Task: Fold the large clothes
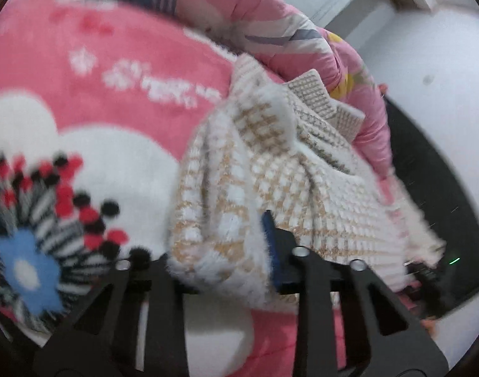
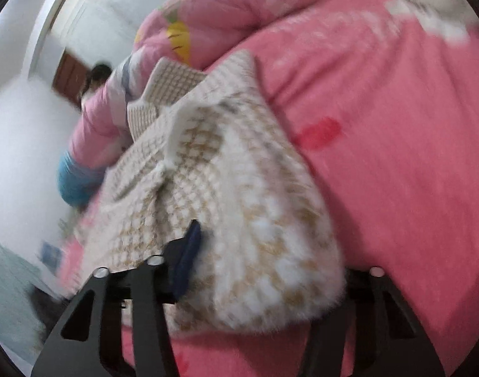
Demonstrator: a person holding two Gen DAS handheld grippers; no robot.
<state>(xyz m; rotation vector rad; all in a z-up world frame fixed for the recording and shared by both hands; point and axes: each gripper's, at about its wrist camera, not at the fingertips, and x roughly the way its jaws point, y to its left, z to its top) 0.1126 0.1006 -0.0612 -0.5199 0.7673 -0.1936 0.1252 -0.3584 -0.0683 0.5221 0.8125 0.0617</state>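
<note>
— Sweater first: where does it lie?

— Bunched on the pink blanket, fuzzy white-and-tan knit, its collar end up against the pink quilt.

— Your left gripper?

— My jaws pinch a thick fold of the knit; the blue pad presses into it.

— The right gripper?

— Same garment. Its corner fills my jaws, the dark blue pad against it on one side; the other finger is hidden under the fluff.

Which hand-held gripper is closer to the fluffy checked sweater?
Neither. The left hand-held gripper and the right hand-held gripper each pinch a bunched edge of the sweater.
</note>
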